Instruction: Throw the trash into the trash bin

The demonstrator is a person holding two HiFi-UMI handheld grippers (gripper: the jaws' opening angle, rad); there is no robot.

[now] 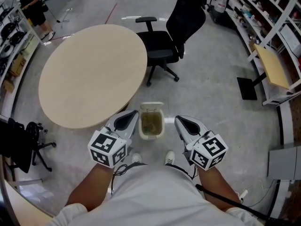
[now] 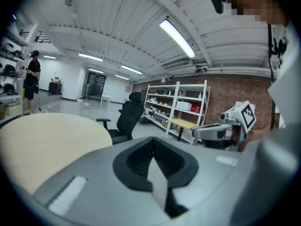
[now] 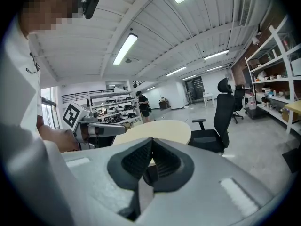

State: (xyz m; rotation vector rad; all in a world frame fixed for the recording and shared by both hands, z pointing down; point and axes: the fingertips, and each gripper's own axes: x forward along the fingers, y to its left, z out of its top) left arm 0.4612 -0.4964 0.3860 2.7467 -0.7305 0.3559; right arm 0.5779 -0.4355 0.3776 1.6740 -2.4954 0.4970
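- Grey concrete floor (image 1: pixel 207 88) is seen from above, and a small cream trash bin (image 1: pixel 162 125) is stood on it just in front of the person's shoes (image 1: pixel 169 158).
- The bin's lid (image 1: pixel 151 108) is tipped open on the side away from the person, and greenish-yellow trash (image 1: pixel 150 123) is seen lying inside the bin.
- The left gripper (image 1: pixel 133 113) is held just left of the bin and the right gripper (image 1: pixel 178 119) just right of it, so the bin is flanked by the two. No contact with it can be made out.
- Both grippers are pointed forward and slightly downward.
- In the left gripper view the jaws are seen pressed together along a single seam, with nothing between them.
- In the right gripper view the jaws are likewise drawn tight together, and nothing is caught in them.
- A round beige table (image 1: pixel 94 74) is placed beyond the left gripper, with its near edge close to the bin.
- A black office chair (image 1: pixel 174 36) is set at the table's far right side.
- White shelving (image 1: pixel 268 27) loaded with small items is ranged along the right.
- A person in dark clothes (image 1: pixel 33 8) is seen standing far off at the upper left.
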